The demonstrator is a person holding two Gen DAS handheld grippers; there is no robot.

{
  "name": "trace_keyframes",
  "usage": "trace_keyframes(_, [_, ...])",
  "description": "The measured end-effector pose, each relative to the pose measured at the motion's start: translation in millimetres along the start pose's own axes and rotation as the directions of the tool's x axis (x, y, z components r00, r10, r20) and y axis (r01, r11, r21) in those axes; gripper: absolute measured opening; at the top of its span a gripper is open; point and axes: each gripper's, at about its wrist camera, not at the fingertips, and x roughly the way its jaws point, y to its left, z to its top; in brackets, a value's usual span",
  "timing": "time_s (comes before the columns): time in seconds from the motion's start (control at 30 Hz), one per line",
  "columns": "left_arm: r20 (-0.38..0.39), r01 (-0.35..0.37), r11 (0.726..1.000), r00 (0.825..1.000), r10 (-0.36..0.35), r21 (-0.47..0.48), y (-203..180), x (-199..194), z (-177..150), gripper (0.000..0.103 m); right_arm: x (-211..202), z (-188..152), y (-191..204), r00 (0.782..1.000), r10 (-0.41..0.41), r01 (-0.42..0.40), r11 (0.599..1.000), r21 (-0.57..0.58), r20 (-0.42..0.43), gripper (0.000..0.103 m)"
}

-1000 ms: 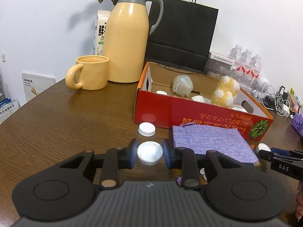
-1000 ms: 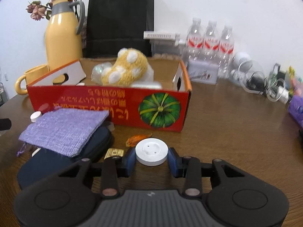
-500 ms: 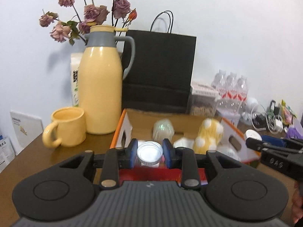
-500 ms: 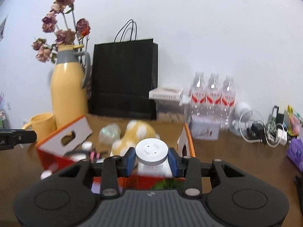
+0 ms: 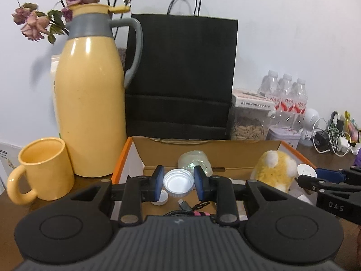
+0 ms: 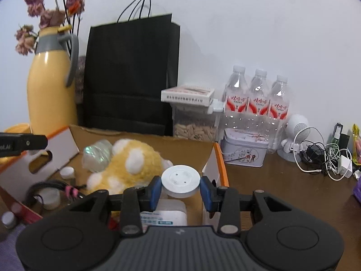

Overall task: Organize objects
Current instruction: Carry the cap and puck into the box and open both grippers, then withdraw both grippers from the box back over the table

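The left claw, its blue pads clenched on the ribbed rim of a small white plastic screw cap, hung over the open orange-edged cardboard box on the brown wooden counter. The right claw gripped a flat white plastic disc by its edge above the same box's right end. Both pieces looked light, stiff and rather slick, best pinched across the rim, as they were. Inside the box lay a soft yellow plush toy with white spots, a crumpled clear plastic bottle and a black cable. Behind stood a tall yellow jug with a grey collar and a yellow mug. The letters "DAS" showed on the right claw's black arm in the left wrist view; red labels on three clear water bottles were too small to read.
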Motion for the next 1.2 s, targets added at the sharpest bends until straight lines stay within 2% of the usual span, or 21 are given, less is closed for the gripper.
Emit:
trace_keyframes(0.03, [0.0, -0.002, 1.0, 1.0, 0.002, 0.003, 1.0, 2.2, -1.1, 0.033, 2.1, -0.6, 0.1, 1.0, 0.012, -0.012, 1.0, -0.001, -0.012, 0.037])
trace_keyframes(0.07, [-0.004, -0.004, 1.0, 1.0, 0.004, 0.008, 1.9, 3.9, -2.0, 0.049, 3.7, -1.0, -0.2, 0.999, 0.023, -0.023, 1.0, -0.001, -0.024, 0.037])
trace_keyframes(0.1, [-0.004, -0.007, 1.0, 1.0, 0.007, 0.008, 2.9, 4.9, -2.7, 0.061, 4.5, -2.4, 0.0, 0.999, 0.032, -0.032, 0.999, -0.003, -0.03, 0.037])
trace_keyframes(0.13, [0.006, -0.012, 1.0, 1.0, 0.012, 0.0, 5.3, 4.8, -3.4, 0.089, 4.8, -3.7, 0.8, 0.999, 0.035, -0.036, 0.999, -0.008, -0.034, 0.047])
trace_keyframes(0.17, [0.024, -0.02, 1.0, 1.0, 0.02, -0.012, 8.2, 3.9, -3.6, 0.103, 4.5, -4.9, 1.5, 0.999, 0.037, -0.038, 0.999, -0.012, -0.034, 0.067])
trace_keyframes(0.23, [0.051, -0.021, 0.999, 0.998, 0.023, -0.037, 13.7, 1.0, -4.8, 0.103, 0.8, -7.8, 1.8, 0.998, 0.053, -0.053, 0.999, -0.01, -0.015, 0.087])
trace_keyframes(0.3, [0.044, -0.006, 0.999, 0.999, 0.009, -0.049, 18.4, 0.5, -4.6, 0.103, -3.6, -8.8, 3.1, 0.997, 0.073, -0.073, 0.997, -0.014, -0.004, 0.089])
trace_keyframes(0.37, [0.049, -0.015, 0.999, 0.999, 0.018, -0.051, 19.8, 0.1, -3.9, 0.103, -8.1, -8.6, 5.4, 0.997, 0.073, -0.073, 0.997, -0.022, 0.016, 0.102])
trace_keyframes(0.4, [0.05, -0.018, 0.999, 0.999, 0.021, -0.05, 19.7, -0.1, -4.1, 0.103, -10.5, -8.6, 6.8, 0.997, 0.07, -0.069, 0.997, -0.028, 0.03, 0.103])
trace_keyframes(0.77, [0.084, -0.024, 0.999, 0.996, 0.027, -0.032, 10.7, -15.3, -10.6, 0.103, -34.7, -11.6, 18.5, 0.998, 0.0, 0.003, 0.999, -0.047, 0.066, 0.103])
trace_keyframes(1.07, [0.109, 0.0, 0.999, 0.994, 0.006, -0.052, 13.3, -54.3, -22.6, 0.103, -81.4, -39.9, 23.5, 0.999, -0.027, 0.028, 0.999, -0.016, 0.03, 0.103])
trace_keyframes(1.2, [0.097, 0.003, 0.998, 0.995, 0.002, -0.056, 13.1, -71.2, -30.5, 0.103, -101.4, -55.1, 28.4, 0.998, -0.051, 0.051, 0.999, -0.007, 0.028, 0.103])
